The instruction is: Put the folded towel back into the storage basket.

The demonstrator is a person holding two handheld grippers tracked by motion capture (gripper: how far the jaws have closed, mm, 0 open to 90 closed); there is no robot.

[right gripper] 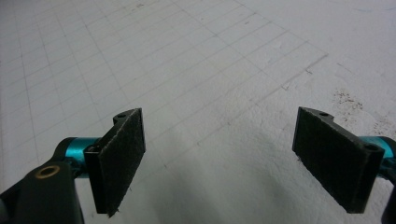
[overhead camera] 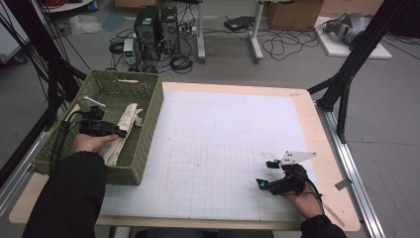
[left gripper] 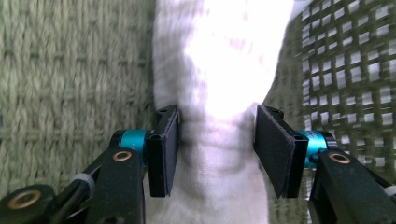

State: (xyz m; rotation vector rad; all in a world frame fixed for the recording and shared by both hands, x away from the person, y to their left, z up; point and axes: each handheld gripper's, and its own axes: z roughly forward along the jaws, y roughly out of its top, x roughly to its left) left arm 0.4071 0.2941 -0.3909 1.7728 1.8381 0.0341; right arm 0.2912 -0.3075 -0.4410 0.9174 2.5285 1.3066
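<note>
The soft, light, rolled white cloth (left gripper: 219,93) in the green woven basket (overhead camera: 148,124) looks floppy; grip mid-roll. Left tool (left gripper: 217,144) straddles it, loosened; right tool (right gripper: 233,163) spread, empty.

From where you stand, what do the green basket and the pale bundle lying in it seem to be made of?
The green woven basket: probably plastic or dyed wicker, matte, with a visible weave and open lattice walls. The cream cloth bundle: soft fabric, likely cotton, judging by its wrinkles and fuzzy surface.
</note>
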